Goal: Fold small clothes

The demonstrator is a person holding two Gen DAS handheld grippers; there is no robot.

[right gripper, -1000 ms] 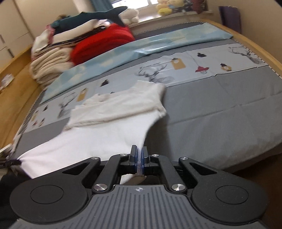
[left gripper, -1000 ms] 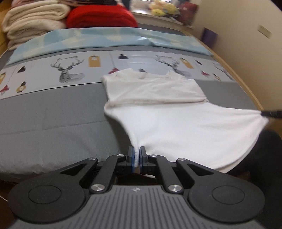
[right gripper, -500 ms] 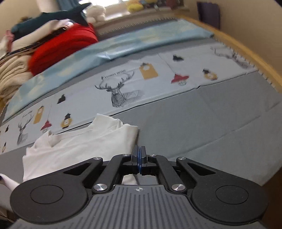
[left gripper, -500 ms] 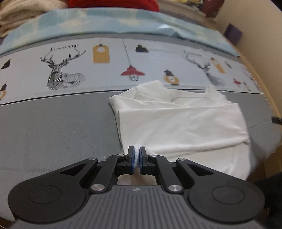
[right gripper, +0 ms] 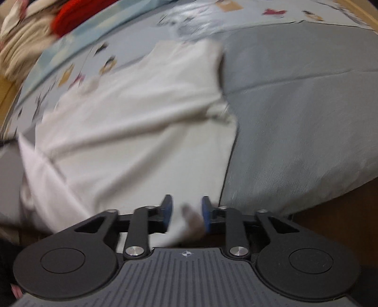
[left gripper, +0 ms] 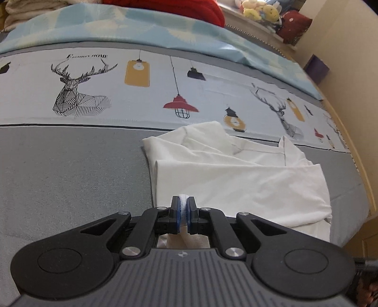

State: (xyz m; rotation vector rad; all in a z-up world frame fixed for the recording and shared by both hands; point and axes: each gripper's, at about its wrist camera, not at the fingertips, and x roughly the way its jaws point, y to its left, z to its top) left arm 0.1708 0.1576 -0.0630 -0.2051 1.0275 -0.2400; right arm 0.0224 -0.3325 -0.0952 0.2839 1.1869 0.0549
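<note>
A small white shirt (left gripper: 238, 179) lies folded over on the grey part of the bed cover, its collar end toward the printed band. My left gripper (left gripper: 183, 200) is shut on the near edge of the shirt, with white cloth pinched between its blue pads. In the blurred right wrist view the shirt (right gripper: 132, 122) spreads ahead and to the left. My right gripper (right gripper: 186, 205) is open, with loose white cloth lying between its jaws.
The bed cover (left gripper: 70, 170) is grey near me, with a pale band of deer and lamp prints (left gripper: 80, 94) beyond. A red blanket (left gripper: 170, 7) and stacked beige blankets (right gripper: 21, 49) lie at the far end. The wooden bed edge (left gripper: 349, 146) runs along the right.
Both grippers carried the shirt's hem forward over the upper part, folding it. The right gripper was shut on the cloth and has now opened; the left stays shut on it.
</note>
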